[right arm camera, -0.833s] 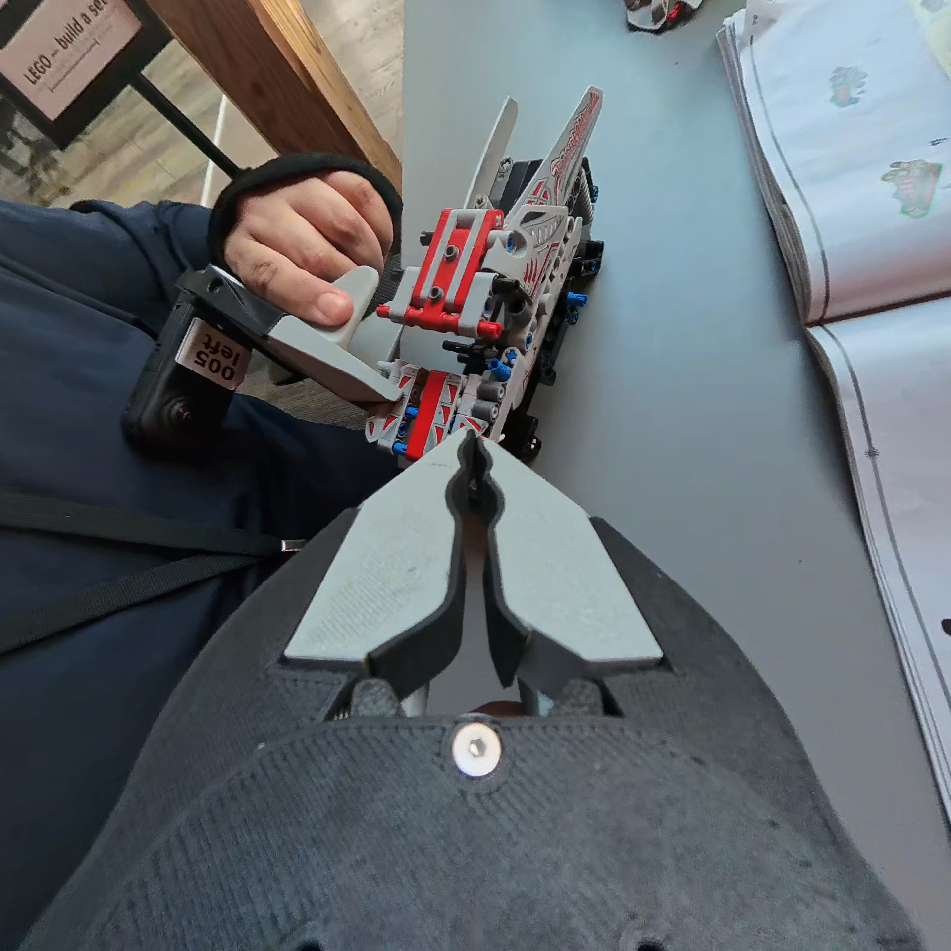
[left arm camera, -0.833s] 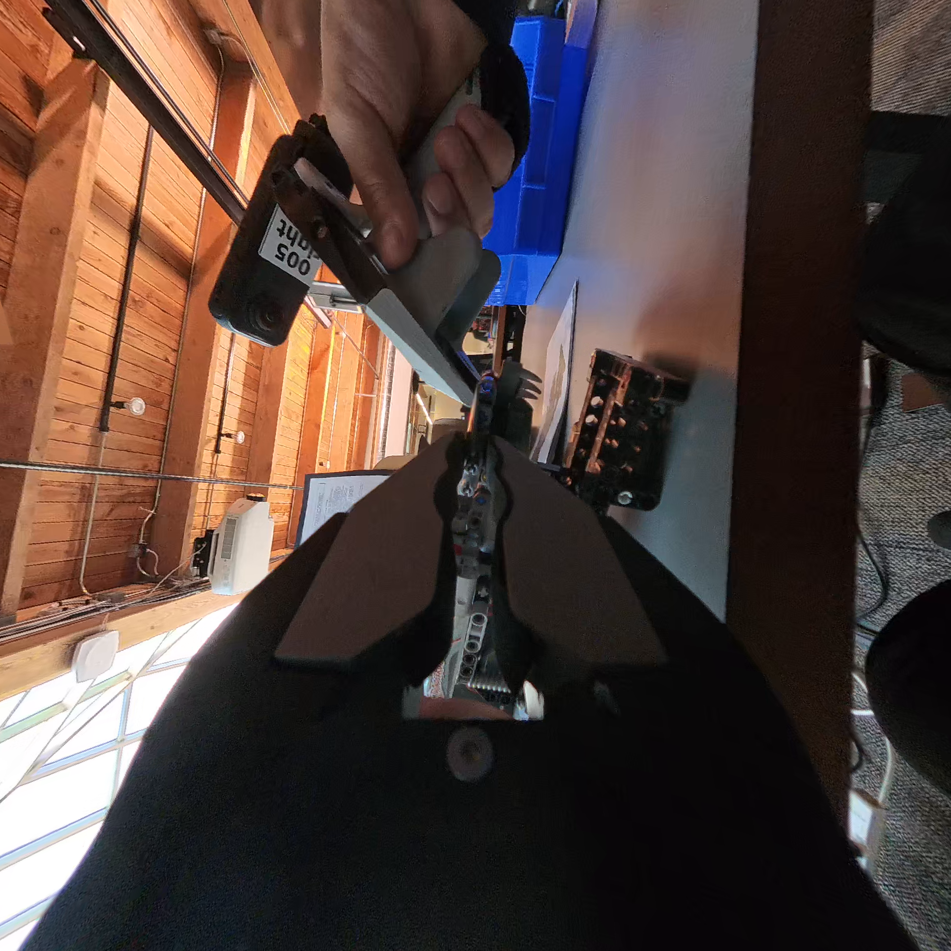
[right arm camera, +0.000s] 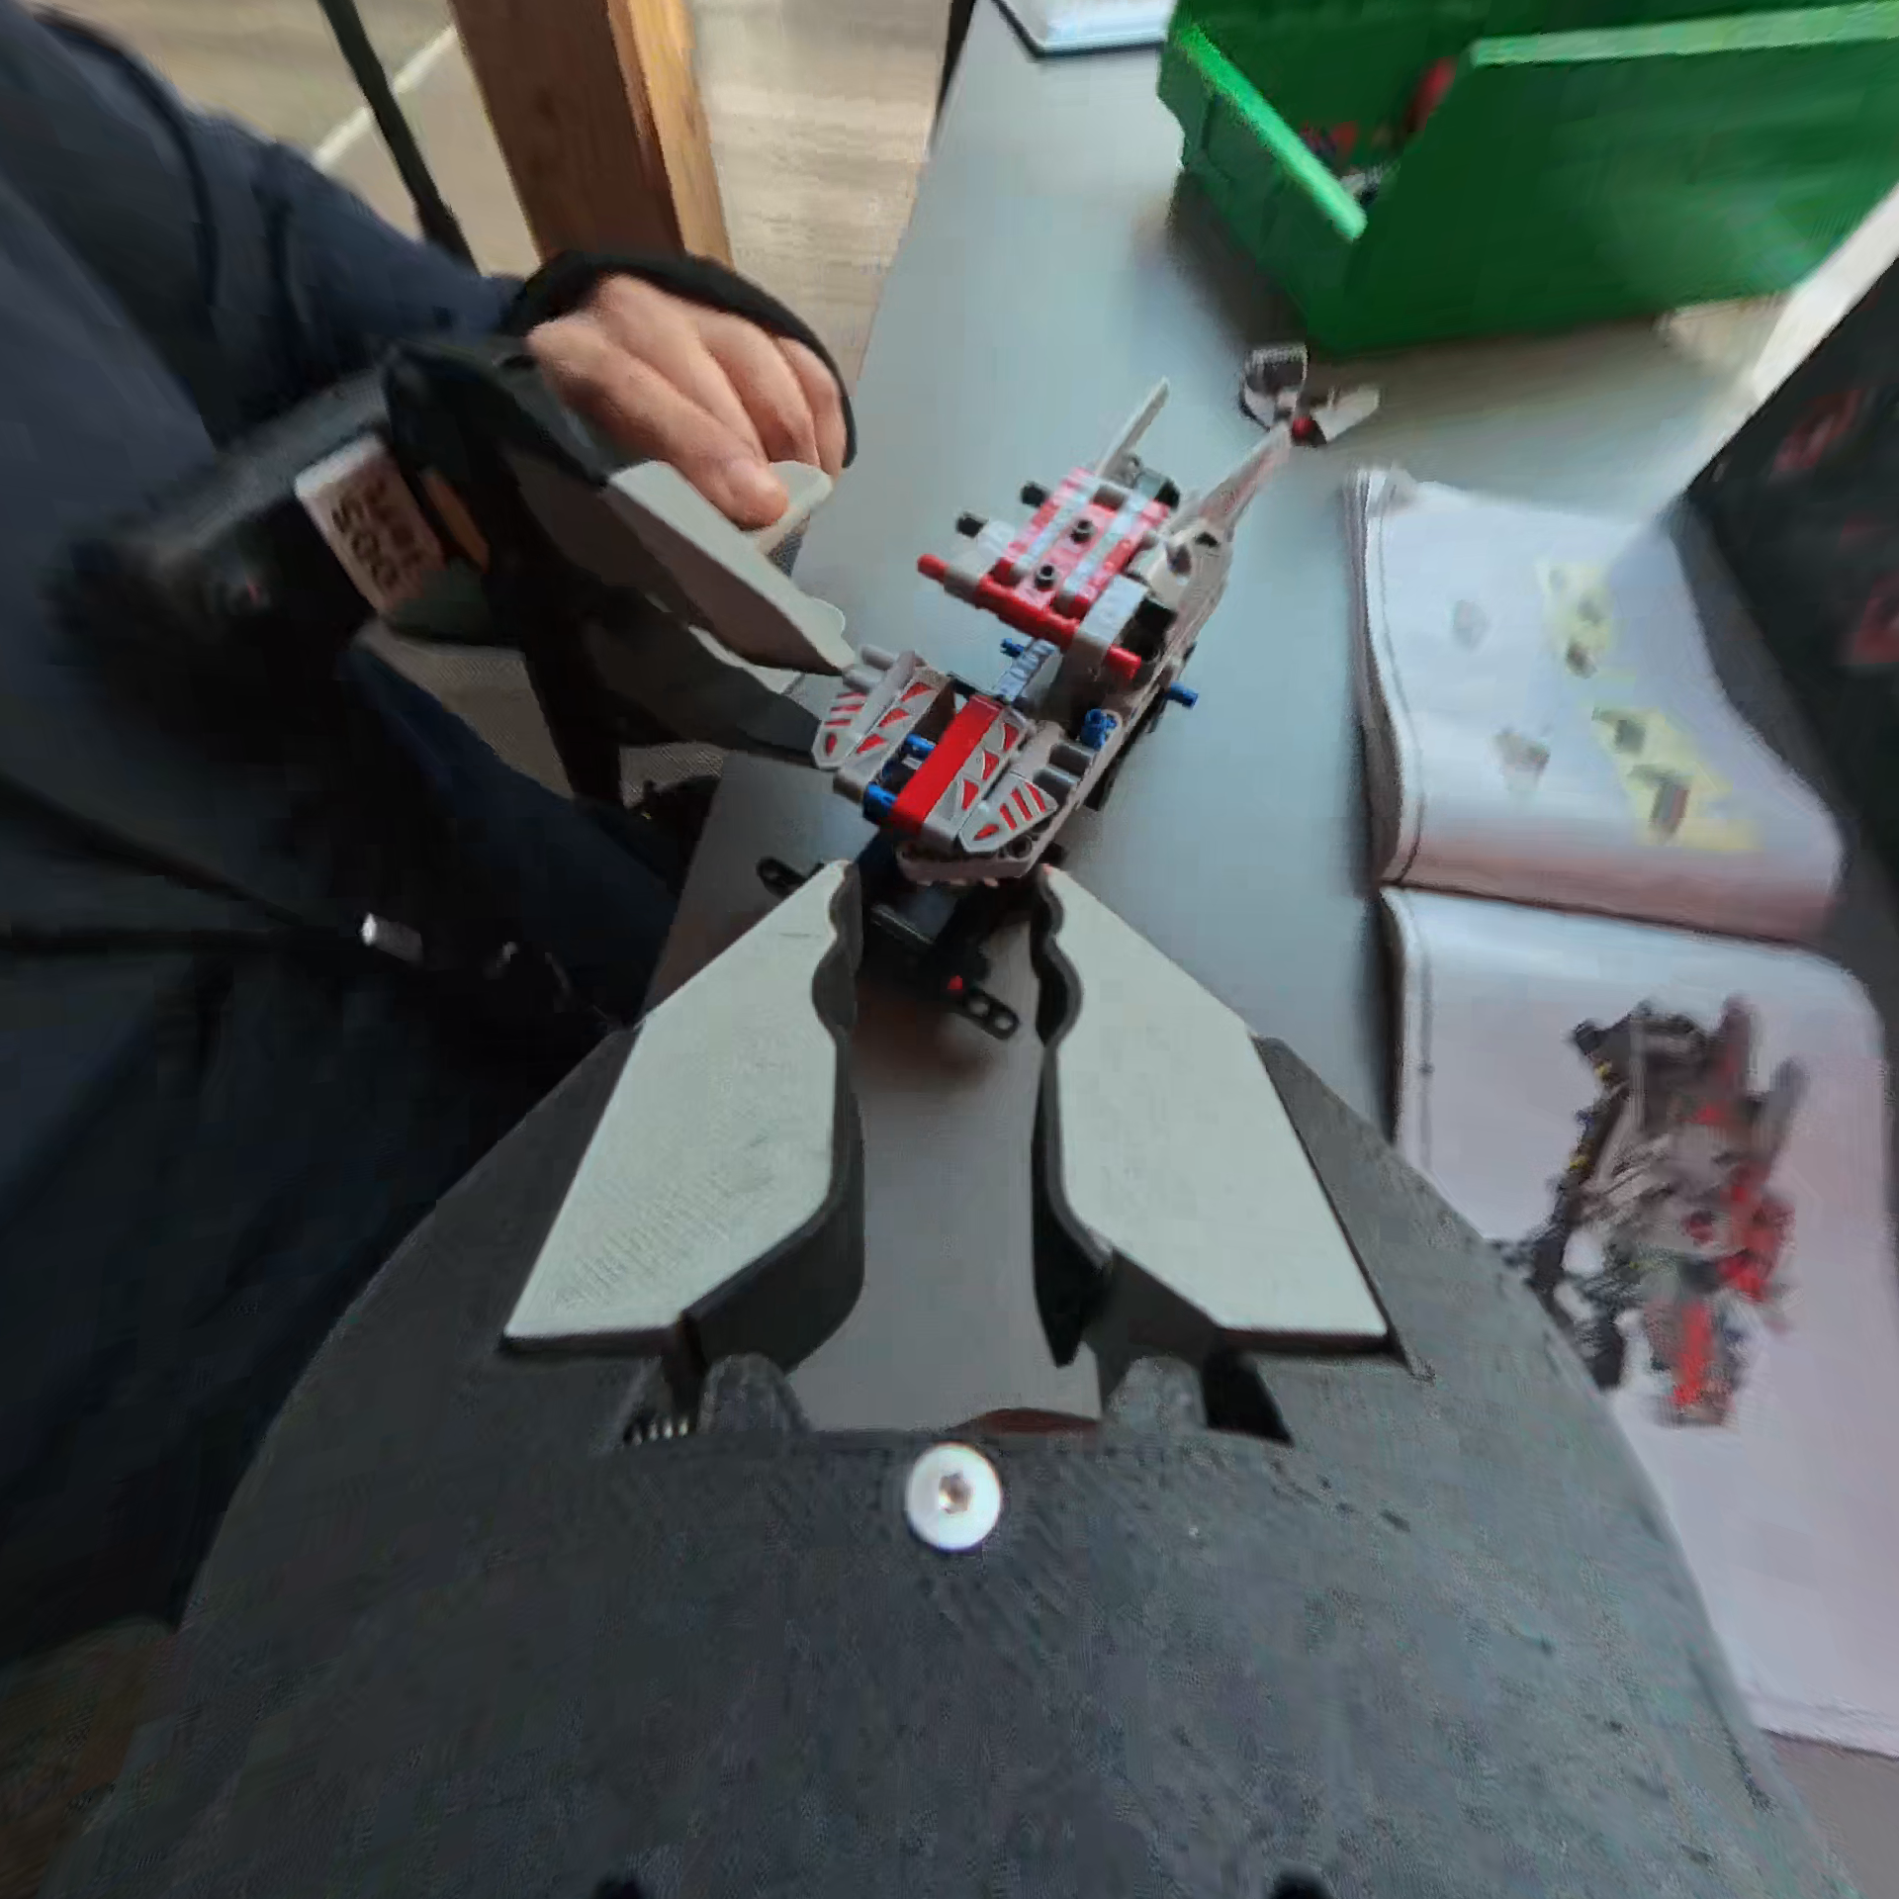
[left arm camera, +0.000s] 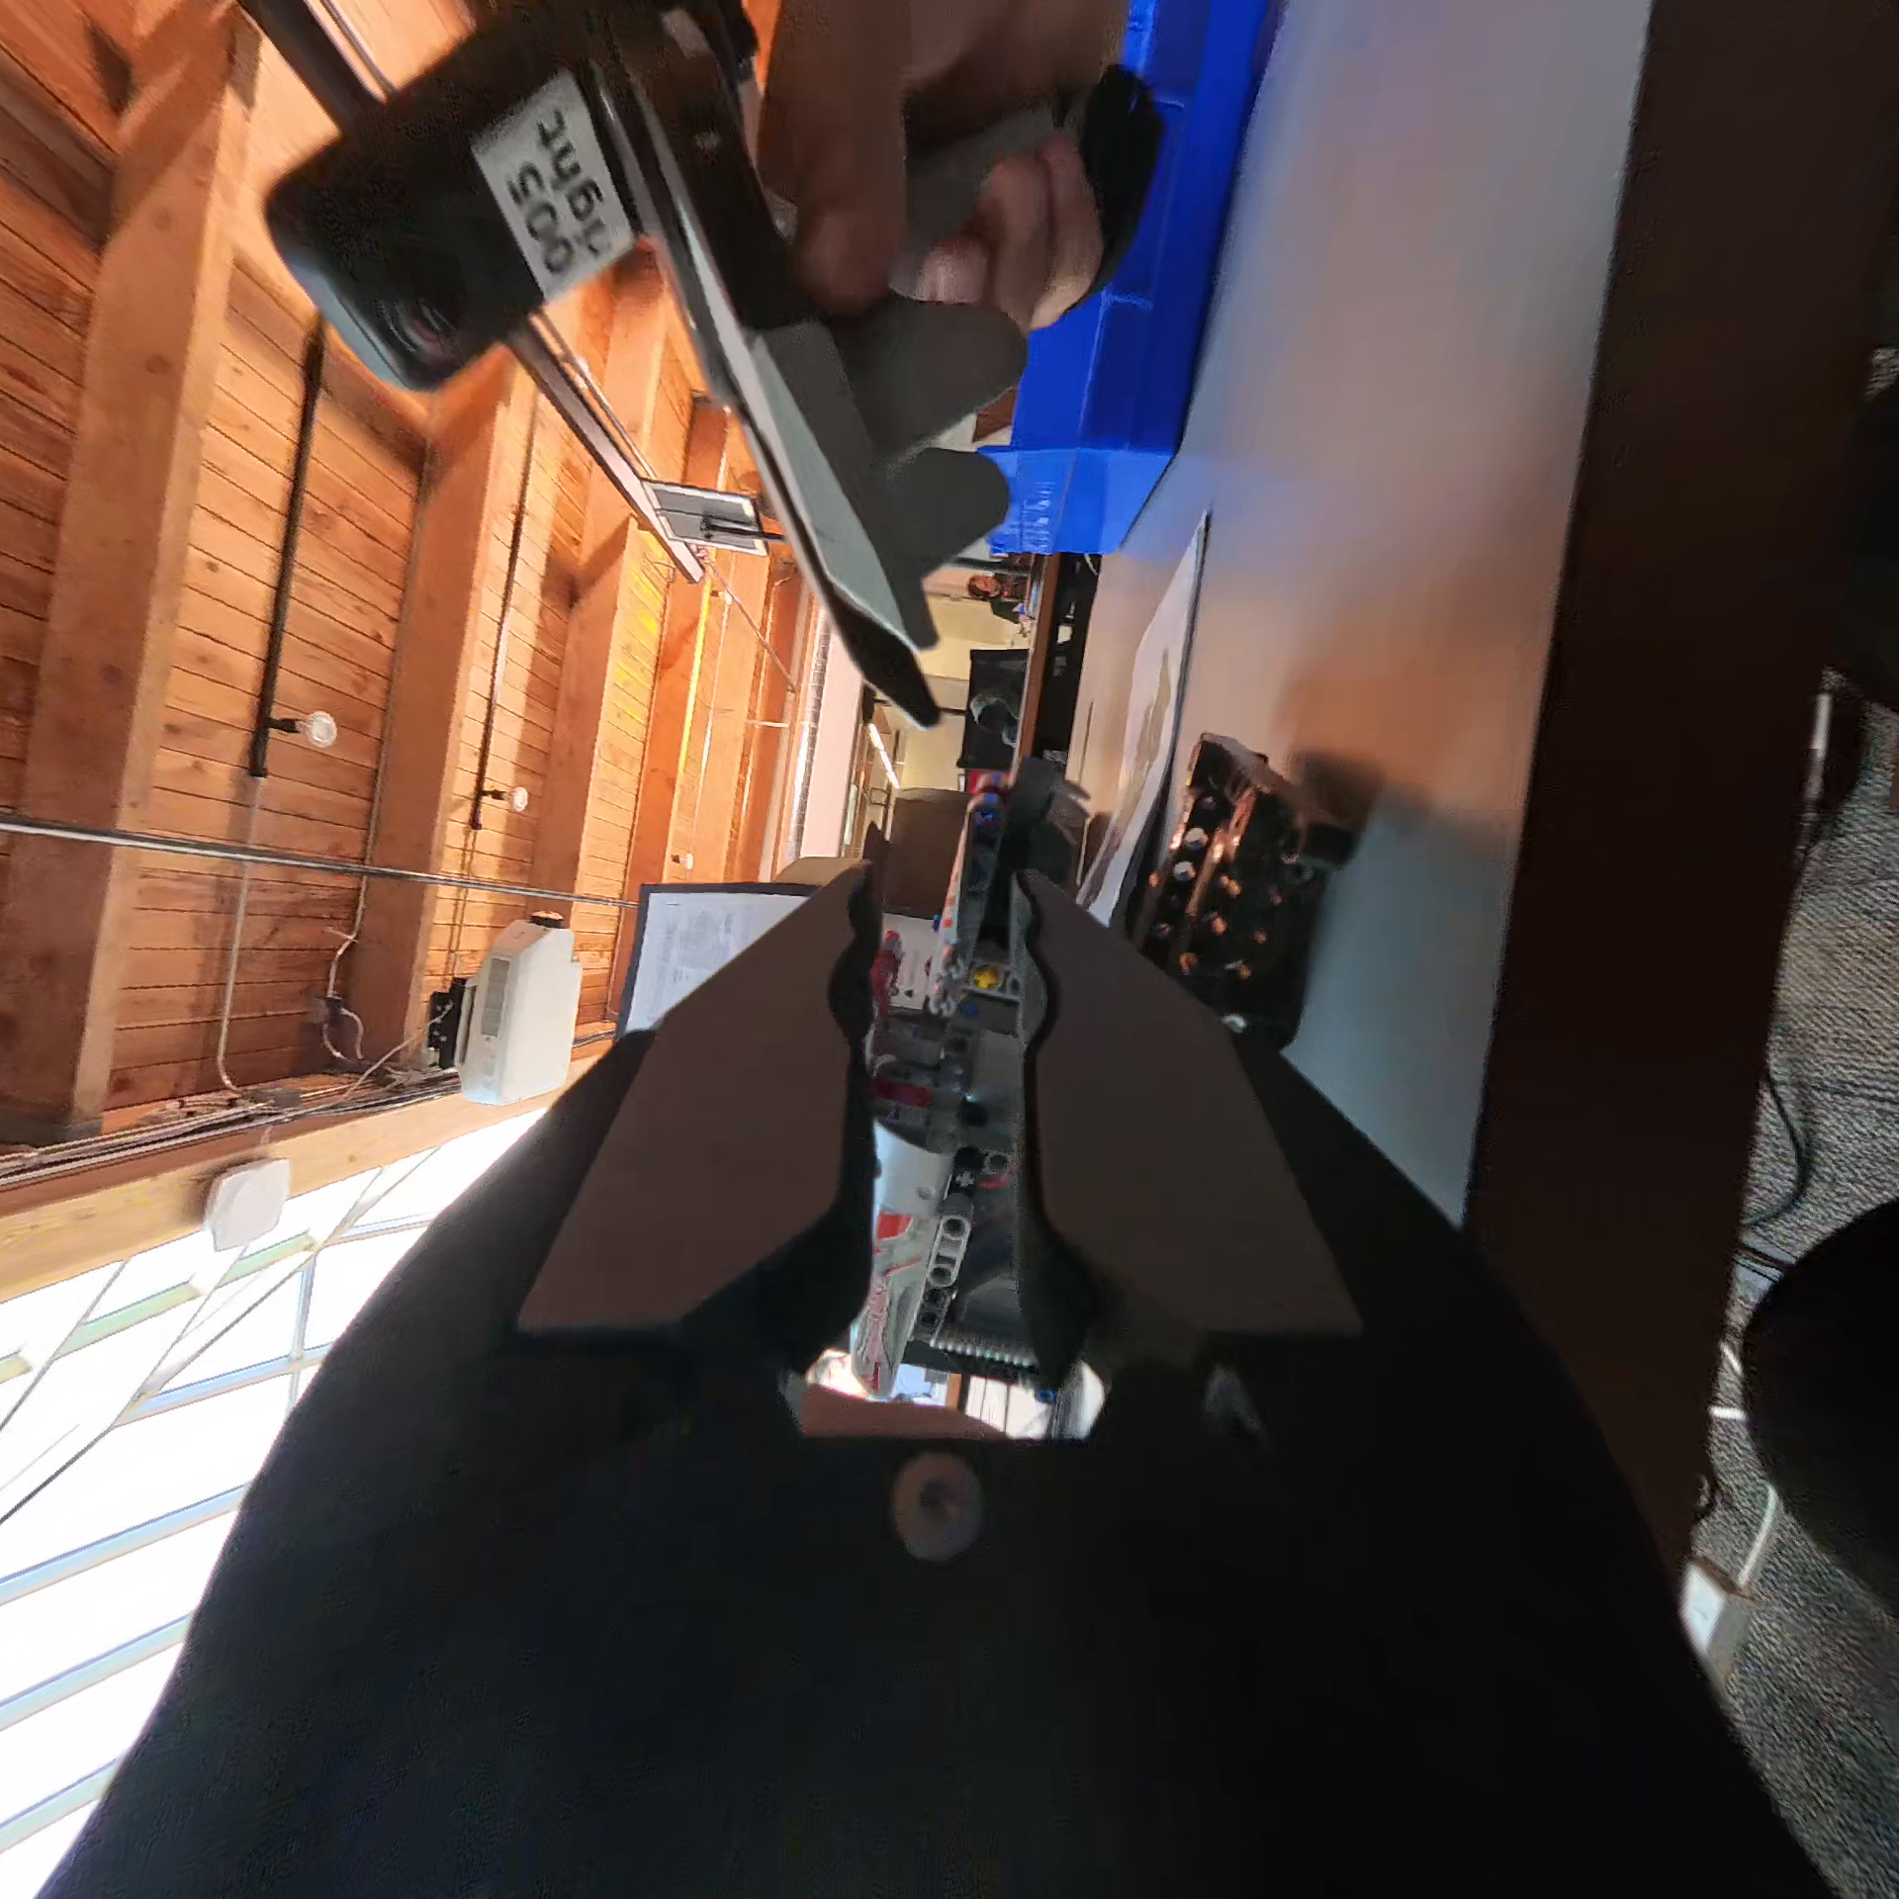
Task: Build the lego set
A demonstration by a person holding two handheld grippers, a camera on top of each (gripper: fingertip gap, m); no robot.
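The left tongs point(right arm camera: 822, 689) grasp the near end of the red, grey and white lego model point(right arm camera: 1038, 699), which is lifted over the desk point(right arm camera: 1233, 822) near its left edge; in the left wrist view the model point(left arm camera: 951, 1028) sits between their spread fingers. The right tongs point(right arm camera: 940, 894) are released, jaws parted, just short of the model. An open instruction booklet point(right arm camera: 1541, 719) lies toward the right edge, and a green bin point(right arm camera: 1541, 206) stands at the far edge.
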